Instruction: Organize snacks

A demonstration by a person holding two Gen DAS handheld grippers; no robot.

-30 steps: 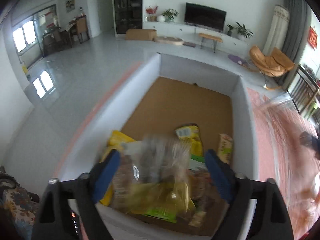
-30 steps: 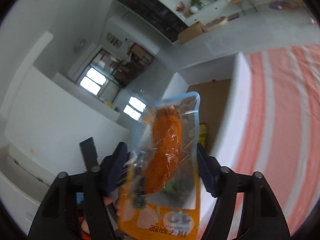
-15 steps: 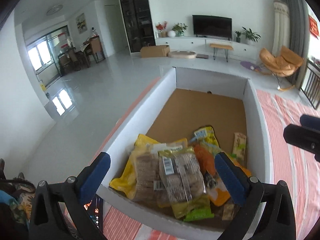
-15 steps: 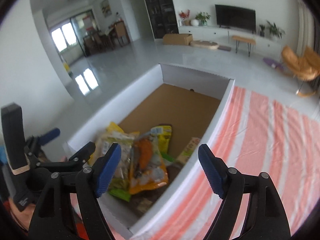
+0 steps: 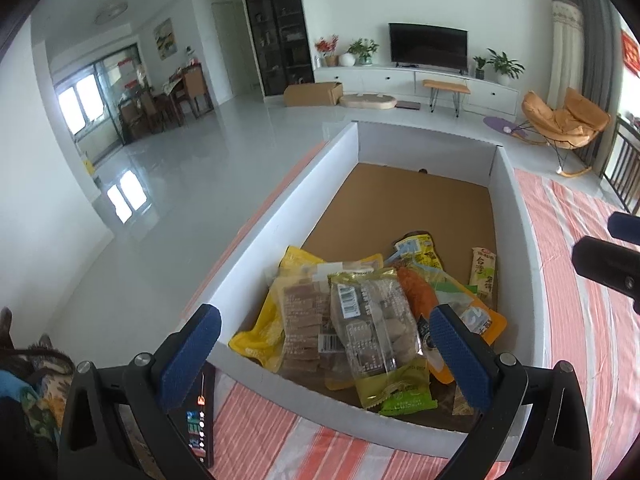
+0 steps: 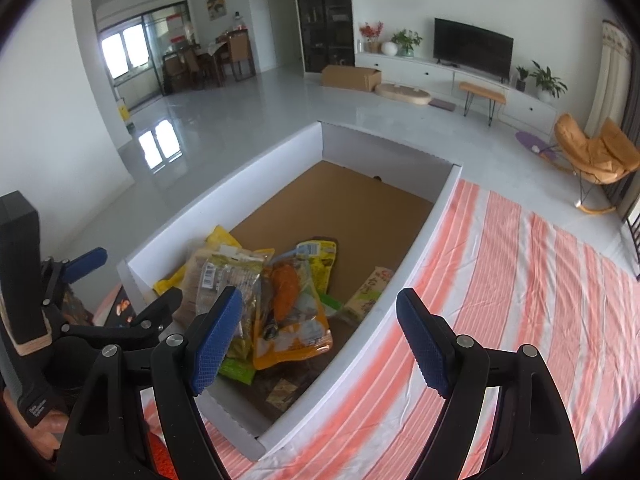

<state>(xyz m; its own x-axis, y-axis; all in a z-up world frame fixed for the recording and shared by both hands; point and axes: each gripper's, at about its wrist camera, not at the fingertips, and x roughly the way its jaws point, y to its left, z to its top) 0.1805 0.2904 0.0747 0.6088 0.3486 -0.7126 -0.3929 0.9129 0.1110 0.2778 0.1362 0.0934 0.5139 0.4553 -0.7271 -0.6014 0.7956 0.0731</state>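
The left claw (image 5: 324,354) is held wide apart with nothing in it, above the near end of the white box (image 5: 280,216). The snack packets (image 5: 360,312) are piled in that near end. The right claw (image 6: 320,342) is also spread and empty, above the striped cloth (image 6: 520,280).

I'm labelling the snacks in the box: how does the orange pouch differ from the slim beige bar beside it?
The orange pouch is wide and flat, with a clear window showing an orange piece; the slim beige bar is narrow and opaque, with printed characters. The pouch lies in the pile, overlapping other packets; the bar lies apart on the brown floor of the box, near its right wall. Both are sealed and lie flat inside the box.
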